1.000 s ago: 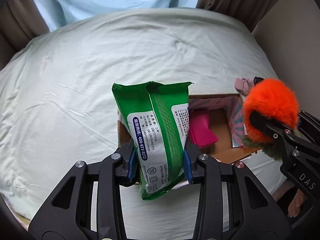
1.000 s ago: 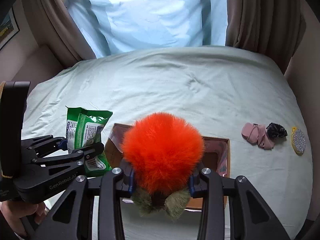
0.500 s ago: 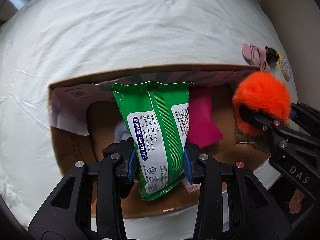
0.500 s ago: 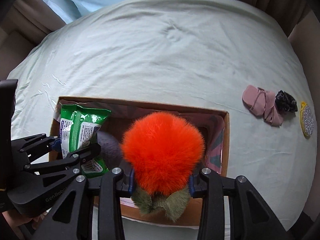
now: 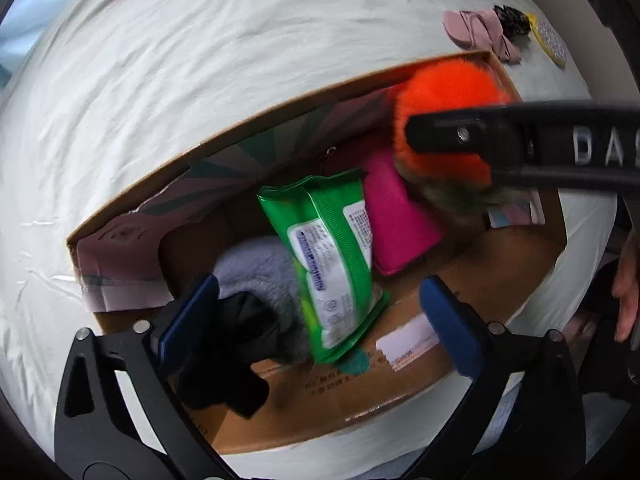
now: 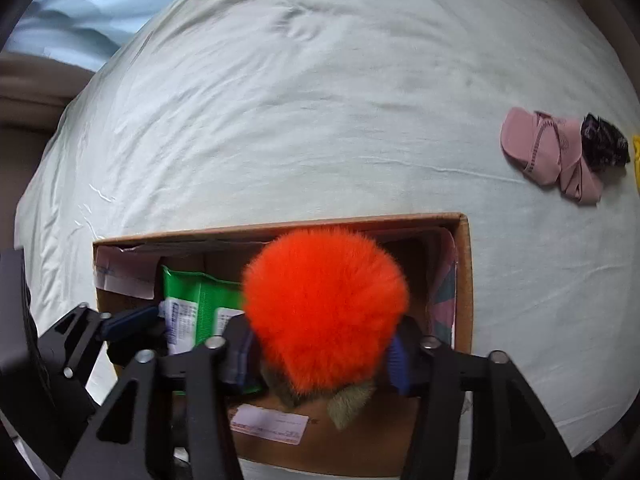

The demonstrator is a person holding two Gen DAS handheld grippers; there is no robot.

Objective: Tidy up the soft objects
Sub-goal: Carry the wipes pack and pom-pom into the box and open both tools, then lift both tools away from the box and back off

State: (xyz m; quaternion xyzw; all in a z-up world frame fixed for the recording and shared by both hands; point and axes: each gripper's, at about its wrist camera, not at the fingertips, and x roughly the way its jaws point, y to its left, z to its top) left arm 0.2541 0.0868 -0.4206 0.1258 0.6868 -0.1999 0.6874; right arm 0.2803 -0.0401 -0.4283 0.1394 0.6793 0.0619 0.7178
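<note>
The left gripper point(image 5: 318, 312) stands wide, its blue pads well clear of the green wipes pack point(image 5: 328, 256), which lies tilted inside the cardboard box point(image 5: 304, 396) — a drop into the box, by the look of it, since nothing grips the pack. It leans across a grey fleecy item point(image 5: 256, 268) at near left, with a magenta pouch point(image 5: 394, 224) just to its right. The right gripper point(image 6: 320, 354) is closed on the orange plush toy point(image 6: 326, 308), pinching it low down where olive-green fuzz pokes out beneath, and holds it over the right half of the box; held that way the fluffy ball clears the box wall and can be let go straight down beside the pouch, I would judge.

The pack is glossy crinkled film with a white printed label; the toy is a long-pile round puff; the box is plain corrugated board with patterned inner flaps. It sits on a pale, wrinkled bedsheet point(image 6: 320, 100). Far right on the sheet lie a pink fabric piece point(image 6: 548, 152), a black scrunchie point(image 6: 604, 142) touching it, and a yellow item point(image 5: 550, 38) — apparently not yet gathered
</note>
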